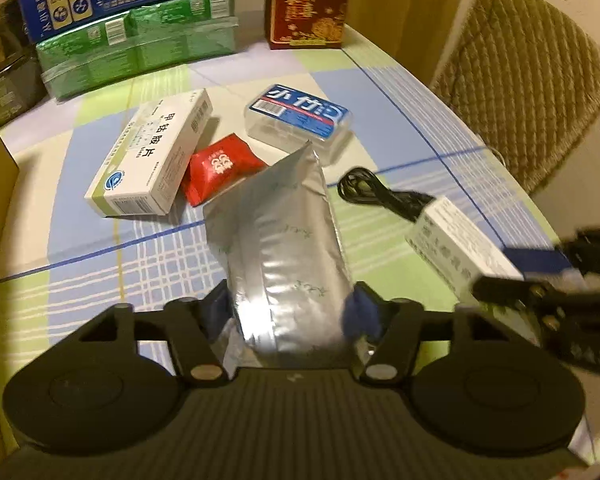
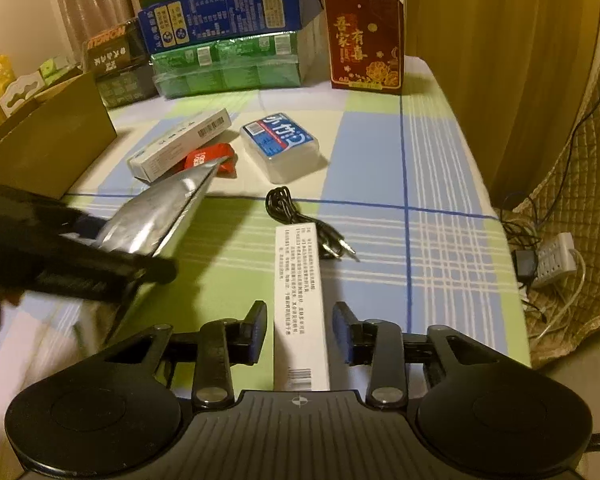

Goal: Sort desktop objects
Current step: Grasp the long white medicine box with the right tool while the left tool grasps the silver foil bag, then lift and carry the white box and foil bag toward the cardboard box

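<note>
My left gripper (image 1: 290,312) is shut on a silver foil pouch (image 1: 280,240) and holds it above the checked tablecloth; the pouch also shows in the right wrist view (image 2: 160,212). My right gripper (image 2: 300,332) is open, with its fingers on either side of a long white box (image 2: 300,300) lying on the table; the box also shows in the left wrist view (image 1: 464,244). On the table beyond lie a white medicine box (image 1: 152,152), a red sachet (image 1: 220,168), a clear case with a blue label (image 1: 298,120) and a coiled black cable (image 2: 300,220).
Stacked green and blue cartons (image 2: 228,44) and a red gift box (image 2: 364,36) stand at the back. A brown cardboard box (image 2: 48,140) sits at the left. A quilted chair (image 1: 532,72) and a power strip (image 2: 552,260) lie beyond the table's right edge.
</note>
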Demonstrator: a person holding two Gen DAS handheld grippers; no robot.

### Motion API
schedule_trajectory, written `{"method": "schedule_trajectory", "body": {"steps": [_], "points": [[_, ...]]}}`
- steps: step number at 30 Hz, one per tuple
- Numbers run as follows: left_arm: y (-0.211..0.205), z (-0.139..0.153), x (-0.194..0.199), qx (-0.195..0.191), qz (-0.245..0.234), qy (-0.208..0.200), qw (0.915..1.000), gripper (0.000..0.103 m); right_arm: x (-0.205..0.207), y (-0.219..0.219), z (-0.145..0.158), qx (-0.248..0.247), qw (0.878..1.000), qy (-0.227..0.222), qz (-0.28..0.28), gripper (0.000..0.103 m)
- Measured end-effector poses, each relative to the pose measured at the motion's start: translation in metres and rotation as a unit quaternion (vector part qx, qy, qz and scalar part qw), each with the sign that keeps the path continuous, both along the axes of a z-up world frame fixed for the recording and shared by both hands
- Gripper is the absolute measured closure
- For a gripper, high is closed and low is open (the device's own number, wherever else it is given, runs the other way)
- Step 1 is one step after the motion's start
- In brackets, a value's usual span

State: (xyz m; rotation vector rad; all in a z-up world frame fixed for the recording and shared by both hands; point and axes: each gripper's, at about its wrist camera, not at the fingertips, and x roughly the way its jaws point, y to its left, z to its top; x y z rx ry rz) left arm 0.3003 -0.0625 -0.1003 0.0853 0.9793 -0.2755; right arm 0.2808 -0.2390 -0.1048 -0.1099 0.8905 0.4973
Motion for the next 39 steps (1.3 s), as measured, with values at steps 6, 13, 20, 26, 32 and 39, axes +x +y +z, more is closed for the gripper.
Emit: {"method": "schedule_trajectory", "body": {"steps": [6,13,20,26,32,39], "points": [[0.014,0.004,-0.036,0.017,-0.026,0.001,0.9995,0.048,-0.006,0.01,-0.008,-0.009,1.0,0.018,0.017,0.068],[0.038,0.009,-0.069,0.003,-0.034,0.012,0.9993,0.037,-0.019,0.013,-0.012,-0.006,0.999,0.033,0.024,0.075],[0.039,0.01,-0.055,-0.003,-0.033,0.023,0.9992,0.031,-0.018,0.014,-0.013,0.002,0.999,0.024,0.025,0.074],[0.038,0.003,-0.048,-0.003,-0.029,0.043,0.9987,0.029,-0.013,0.017,-0.014,0.001,0.999,0.023,0.027,0.064],[0.037,-0.005,-0.044,-0.004,-0.029,0.056,0.998,0.03,-0.014,0.025,-0.015,-0.018,0.999,0.011,0.038,0.064],[0.036,-0.009,-0.046,-0.005,-0.028,0.057,0.998,0.042,-0.014,0.035,-0.017,-0.038,0.998,-0.001,0.043,0.066]]}}
